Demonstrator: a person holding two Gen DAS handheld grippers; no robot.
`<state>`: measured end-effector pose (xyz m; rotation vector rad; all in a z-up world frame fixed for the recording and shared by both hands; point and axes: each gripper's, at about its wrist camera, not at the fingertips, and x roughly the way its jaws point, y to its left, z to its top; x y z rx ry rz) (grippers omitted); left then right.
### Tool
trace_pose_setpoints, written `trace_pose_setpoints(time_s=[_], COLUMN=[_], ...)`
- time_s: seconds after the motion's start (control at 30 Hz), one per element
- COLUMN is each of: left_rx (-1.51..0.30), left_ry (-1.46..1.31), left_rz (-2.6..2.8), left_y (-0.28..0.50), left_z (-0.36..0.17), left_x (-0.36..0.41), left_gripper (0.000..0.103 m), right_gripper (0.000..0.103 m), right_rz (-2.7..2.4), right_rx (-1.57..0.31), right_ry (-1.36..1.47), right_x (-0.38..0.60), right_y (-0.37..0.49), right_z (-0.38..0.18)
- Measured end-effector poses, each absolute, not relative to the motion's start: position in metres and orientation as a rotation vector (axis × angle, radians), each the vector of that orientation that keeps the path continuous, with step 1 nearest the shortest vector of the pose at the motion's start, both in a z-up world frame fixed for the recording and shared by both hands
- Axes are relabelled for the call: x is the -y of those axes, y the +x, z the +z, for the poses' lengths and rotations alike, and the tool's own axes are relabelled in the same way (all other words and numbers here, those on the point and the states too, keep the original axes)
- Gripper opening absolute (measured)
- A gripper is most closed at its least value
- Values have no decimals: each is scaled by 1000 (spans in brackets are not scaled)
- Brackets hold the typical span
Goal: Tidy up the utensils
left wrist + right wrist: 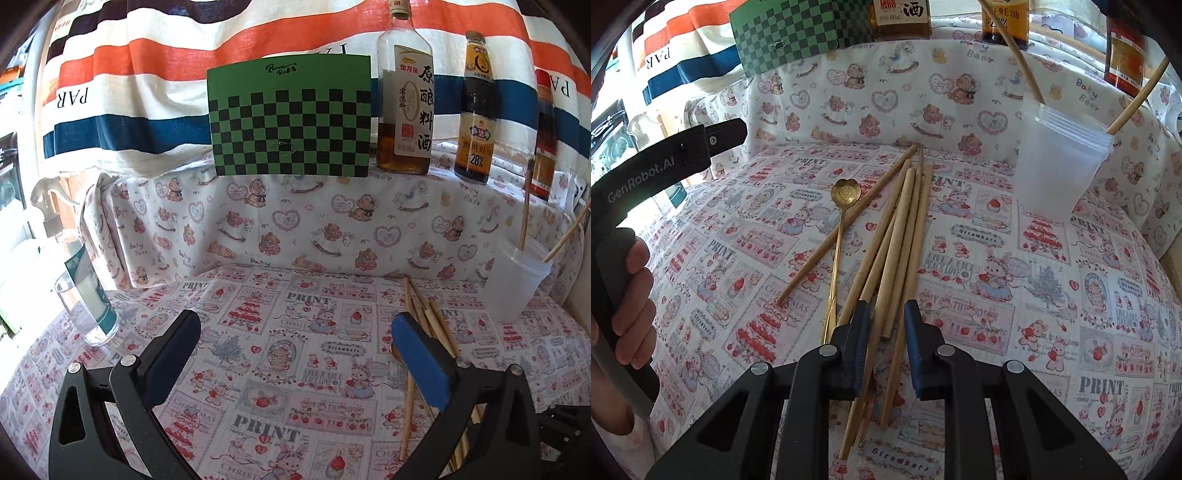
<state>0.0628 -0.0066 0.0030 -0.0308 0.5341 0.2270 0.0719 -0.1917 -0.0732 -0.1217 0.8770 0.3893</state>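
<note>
We record the left gripper (295,339), black with blue-padded fingers, spread wide and holding nothing, poised over the printed strawberry-and-rabbit tablecloth (258,369). We record the right gripper (886,314), of the same make, its fingers partly open and straddling a loose bundle of pale wooden chopsticks (901,236) lying on the cloth; we cannot tell whether the pads touch any stick, and none appears lifted. Just left of the bundle lies a slim gold spoon with a heart-shaped bowl (844,194), its handle running back toward the gripper, and one separate chopstick (846,225) crosses it at a slant. At the right rear of the cloth stands a translucent white plastic cup (1060,173), upright, with two chopsticks already standing in it and leaning outward. On the raised ledge behind, draped in bear-print fabric, we list a green-and-black checkered board (290,116), a clear cooking-wine bottle (404,99), a dark sauce bottle (474,110) and a red-labelled bottle (545,136). A clear spray bottle (79,280) stands at the left edge.
</note>
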Motion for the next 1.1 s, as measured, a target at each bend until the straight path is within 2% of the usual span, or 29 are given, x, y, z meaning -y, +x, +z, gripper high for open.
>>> trace_pose_setpoints(time_s=[0.07,0.13,0.43,0.67,0.73,0.8,0.83,0.87,1.1], left_rx=[-545,-569,-595,-610,-610,-593,-585,-583,-677], left_ry=[-45,-77,-170,-178,-183,-178,-161,-137,-199], left_rz=[207,180,133,159,163,163,179,200,183], left_y=[64,66,66,71,71,71,72,75,91], left_z=[2,0,1,-3,-3,-3,-4,-6,-23], left_x=[6,3,-6,-12,-14,-15,-15,-14,-33], left_gripper=[103,103,103,103,103,103,103,103,103], right_gripper=[11,8,7,7,11,21,31,33,32], right_rz=[385,378,287,275,267,284,287,283,242], right_rx=[-876,-884,-813,-945,-940,-934,-925,-918,-976], right_ry=[-128,-106,71,-40,-17,7,16,19,-36], right_x=[192,197,245,248,250,253,254,254,236], right_y=[72,73,78,95,94,93,94,96,127], right_z=[-72,-70,-38,-49,-50,-51,-50,-51,-63])
